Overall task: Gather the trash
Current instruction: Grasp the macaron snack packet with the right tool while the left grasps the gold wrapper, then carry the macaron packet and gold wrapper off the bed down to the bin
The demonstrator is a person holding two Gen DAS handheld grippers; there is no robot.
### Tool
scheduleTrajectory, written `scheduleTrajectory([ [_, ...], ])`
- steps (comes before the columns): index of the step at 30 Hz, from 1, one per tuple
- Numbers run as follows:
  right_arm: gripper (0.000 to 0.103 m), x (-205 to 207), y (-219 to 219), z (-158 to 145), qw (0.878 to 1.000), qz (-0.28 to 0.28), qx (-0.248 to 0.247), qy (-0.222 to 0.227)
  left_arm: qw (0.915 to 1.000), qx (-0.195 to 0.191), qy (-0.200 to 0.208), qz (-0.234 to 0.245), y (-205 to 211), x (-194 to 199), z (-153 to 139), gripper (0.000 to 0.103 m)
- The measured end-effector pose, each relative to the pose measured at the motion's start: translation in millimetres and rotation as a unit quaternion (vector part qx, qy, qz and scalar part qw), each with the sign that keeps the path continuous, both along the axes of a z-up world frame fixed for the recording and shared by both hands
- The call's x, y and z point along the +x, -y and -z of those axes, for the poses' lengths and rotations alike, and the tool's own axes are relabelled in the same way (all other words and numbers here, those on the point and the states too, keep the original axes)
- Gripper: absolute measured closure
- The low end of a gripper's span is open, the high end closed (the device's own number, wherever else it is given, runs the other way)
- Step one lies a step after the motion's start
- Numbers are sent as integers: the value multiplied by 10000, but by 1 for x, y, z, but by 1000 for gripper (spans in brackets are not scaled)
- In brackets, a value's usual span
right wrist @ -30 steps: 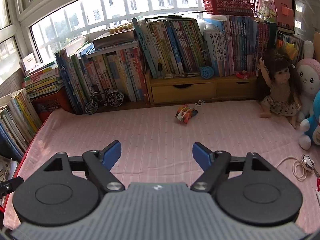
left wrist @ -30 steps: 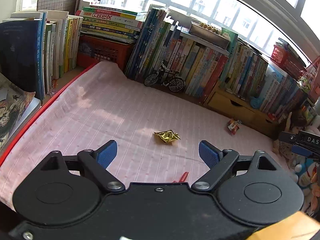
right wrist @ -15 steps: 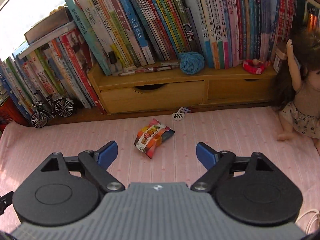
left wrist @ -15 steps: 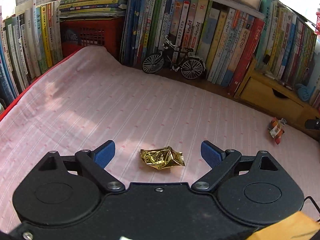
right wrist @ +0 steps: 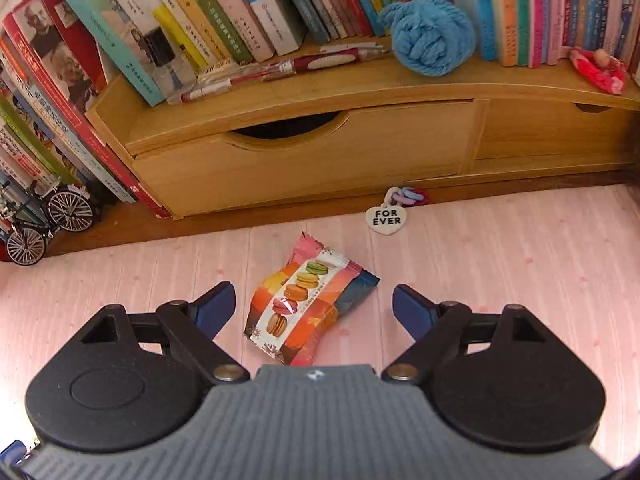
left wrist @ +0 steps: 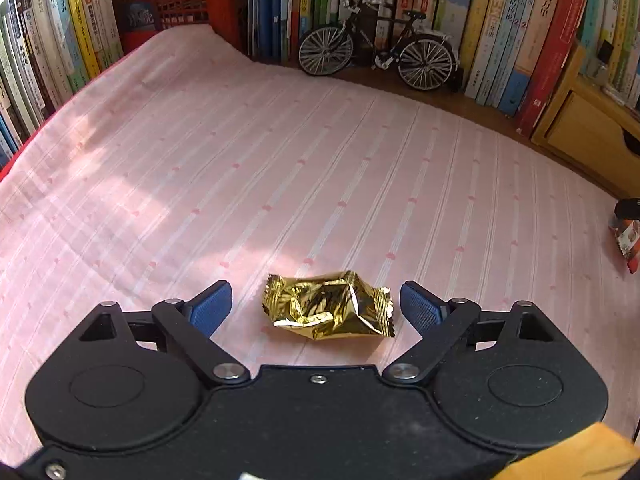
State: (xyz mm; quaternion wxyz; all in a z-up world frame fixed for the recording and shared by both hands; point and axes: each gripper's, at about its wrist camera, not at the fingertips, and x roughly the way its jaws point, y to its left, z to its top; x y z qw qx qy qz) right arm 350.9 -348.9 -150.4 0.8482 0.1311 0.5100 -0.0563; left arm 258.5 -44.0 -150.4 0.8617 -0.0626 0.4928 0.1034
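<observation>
A home study corner — packed books at twelve o'clock, pink cloth, model bicycle, wooden drawers.

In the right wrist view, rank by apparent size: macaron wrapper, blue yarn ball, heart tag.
1. macaron wrapper, though it lies nearest the camera
2. blue yarn ball, farther back, so true order unsure
3. heart tag, clearly smallest

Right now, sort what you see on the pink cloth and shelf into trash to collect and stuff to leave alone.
Trash to collect:
- gold foil wrapper, lying between the left tongs, which are closing but not touching it
- macaron snack wrapper, between the open right tongs

Leave alone:
- model bicycle
- books
- blue yarn ball
- heart charm
- pens
</observation>
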Motion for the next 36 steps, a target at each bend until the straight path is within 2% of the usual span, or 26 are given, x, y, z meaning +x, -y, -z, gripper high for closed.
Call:
scheduleTrajectory([
  [1,13,1,-2,3,10000,-55,-12,-27,9999,-106,-52,-27,0,-1,2,20],
  [4,25,3,-8,11,9998,-165,-64,-78,9998,-193,35,-105,3,-4,1,29],
  [6,35,2,-10,11,9996,-277,-55,-18,9995,-269,105,-151,3,-4,-3,45],
  [8,51,0,-11,9,9992,-404,-5,55,9986,-460,181,-184,1,-4,-9,50],
  [10,57,-3,-12,8,9988,-493,4,78,9978,-586,259,-168,1,-4,-15,59],
  [13,58,-9,-9,3,9982,-539,180,204,9980,-547,329,-9,6,-5,-22,63],
  [25,59,-40,-4,-31,9943,-745,556,523,9957,-589,455,546,46,-9,-51,65],
  [30,59,-62,-10,-47,9932,-794,618,593,9941,-616,512,735,60,-21,-72,65],
  [36,59,-101,-18,-74,9918,-855,637,704,9914,-594,701,927,64,-52,-104,65],
])
